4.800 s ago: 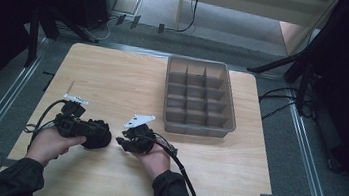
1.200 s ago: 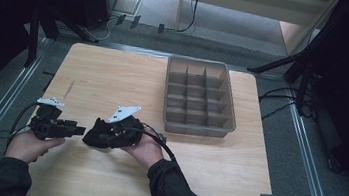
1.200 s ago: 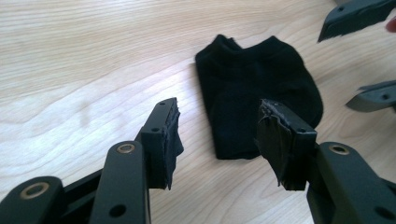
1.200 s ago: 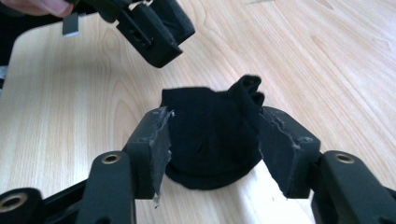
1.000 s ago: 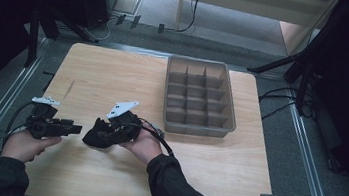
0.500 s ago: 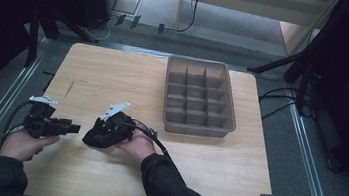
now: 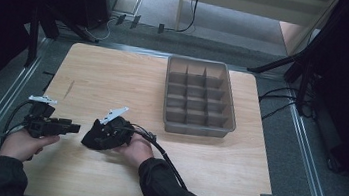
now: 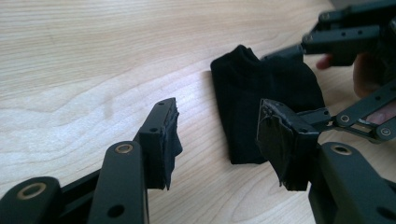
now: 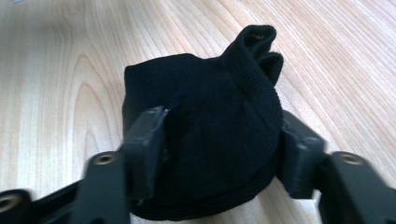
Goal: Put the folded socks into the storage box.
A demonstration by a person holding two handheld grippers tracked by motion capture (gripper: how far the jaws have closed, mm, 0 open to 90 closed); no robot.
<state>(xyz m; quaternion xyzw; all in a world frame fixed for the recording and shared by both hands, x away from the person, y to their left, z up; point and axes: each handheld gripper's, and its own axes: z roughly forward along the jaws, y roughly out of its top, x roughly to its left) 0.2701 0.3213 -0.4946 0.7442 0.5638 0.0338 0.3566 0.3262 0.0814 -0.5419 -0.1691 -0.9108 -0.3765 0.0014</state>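
Note:
A black folded cloth [image 7: 94, 139] lies at the front left of the wooden table [image 7: 115, 75]. My right gripper [image 7: 103, 134] has its jaws closed on the cloth's two sides; in the right gripper view the bundled cloth [image 9: 210, 107] bulges between them, a folded cuff sticking up at the far end. My left gripper [image 7: 74, 127] points right at the cloth from a short gap away. In the left gripper view it [image 8: 219, 140] stands open with nothing between its jaws, and the cloth [image 8: 261, 88] rests on the wood just beyond.
A grey plastic tray [image 7: 231, 130] divided into several compartments sits at the back right of the table. Cables trail from both grippers across the front of the table. Metal rails run along the table's left and right sides.
Both hands have moved left. The right gripper has brought the cloth toward the front left, and the left gripper has drawn back to the left edge, apart from it.

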